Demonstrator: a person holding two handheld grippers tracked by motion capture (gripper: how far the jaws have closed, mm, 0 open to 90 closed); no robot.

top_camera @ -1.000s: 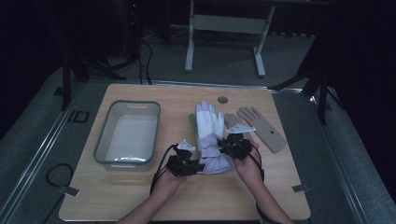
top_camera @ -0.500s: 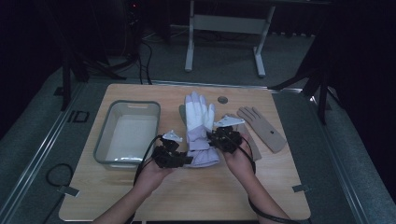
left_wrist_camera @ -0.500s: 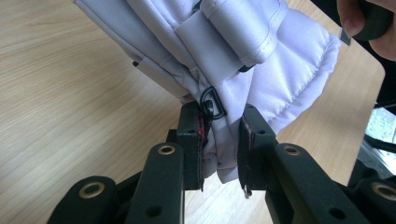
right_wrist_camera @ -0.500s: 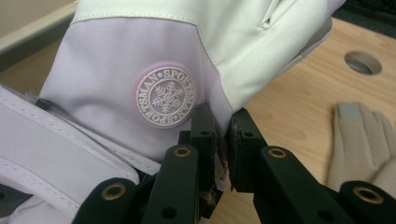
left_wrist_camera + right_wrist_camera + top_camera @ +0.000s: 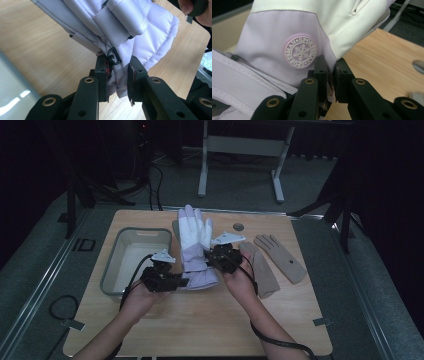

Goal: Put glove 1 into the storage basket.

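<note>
High view: your left gripper [image 5: 172,281] and right gripper [image 5: 214,256] each pinch the white-and-lilac ski glove [image 5: 196,245] at its cuff end. Its fingertips point away from you. The grey bin [image 5: 111,270] sits just outside your left jaws, and the tan gloves [image 5: 278,257] lie beyond your right. Keep both hands level so the cuff doesn't twist.

Left gripper view: jaws clamp gathered lilac fabric [image 5: 117,77] beside a small black ring [image 5: 113,56]. The grip looks shallow; hold pressure.

Right gripper view: jaws nearly together on the glove's edge [image 5: 331,67], just right of the snowflake badge [image 5: 300,52]. Padded and soft, it will likely sag between the grips.
</note>
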